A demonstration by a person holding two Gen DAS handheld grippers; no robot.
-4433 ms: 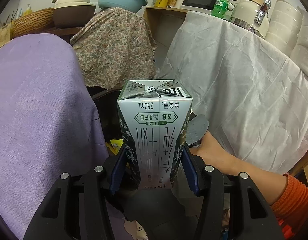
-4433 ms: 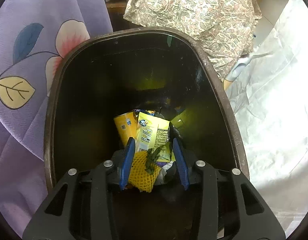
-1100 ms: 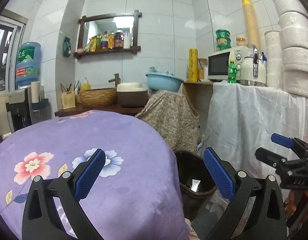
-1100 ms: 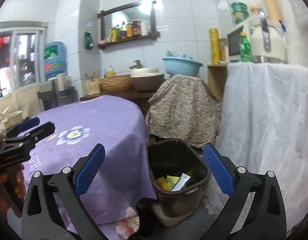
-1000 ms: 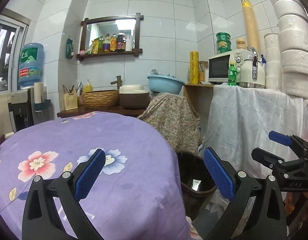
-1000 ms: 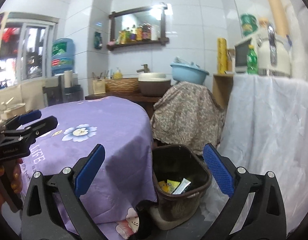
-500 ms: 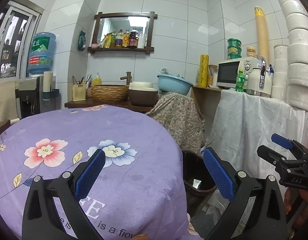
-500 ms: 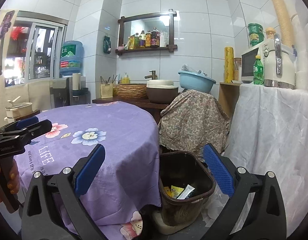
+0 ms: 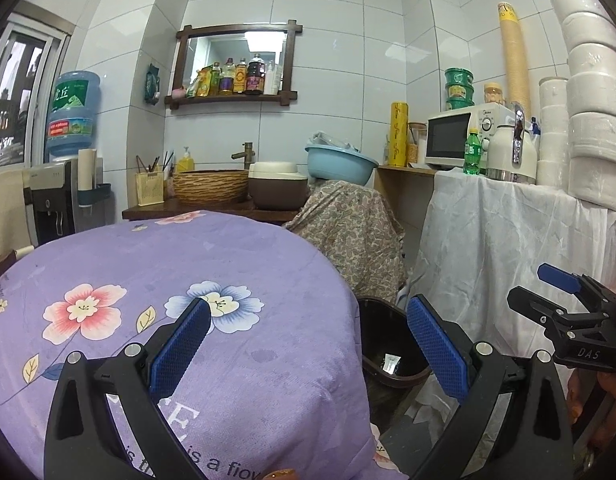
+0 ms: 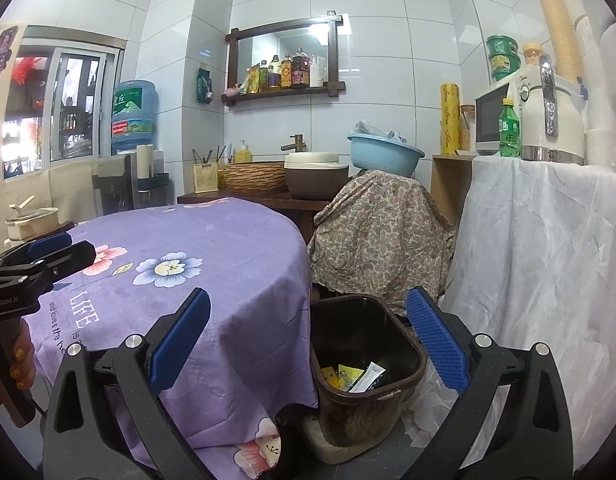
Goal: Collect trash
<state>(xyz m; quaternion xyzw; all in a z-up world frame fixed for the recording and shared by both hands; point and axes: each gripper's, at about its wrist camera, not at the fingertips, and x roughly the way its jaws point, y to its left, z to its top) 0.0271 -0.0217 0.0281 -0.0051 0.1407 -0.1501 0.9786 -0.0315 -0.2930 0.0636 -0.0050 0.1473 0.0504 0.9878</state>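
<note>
A dark brown trash bin [image 10: 404, 388] stands on the floor between the table and the white-draped counter; it also shows in the left wrist view [image 9: 392, 376]. Inside lie a milk carton [image 10: 368, 376] and yellow wrappers [image 10: 342, 374]. My left gripper [image 9: 308, 346] is wide open and empty, held above the purple tablecloth. My right gripper [image 10: 308, 344] is wide open and empty, held above and short of the bin. Each gripper shows at the edge of the other's view.
A round table with a purple flowered cloth [image 9: 168, 280] fills the left. A chair under patterned fabric [image 10: 380, 236] stands behind the bin. A white-draped counter [image 10: 548, 260] with microwave, kettle and green bottle is on the right. A sink shelf runs along the back wall.
Both grippers let go of their trash over the bin, opened wide, and pulled up and back. The milk carton now lies in the bin. Both views keep drifting back slightly.
</note>
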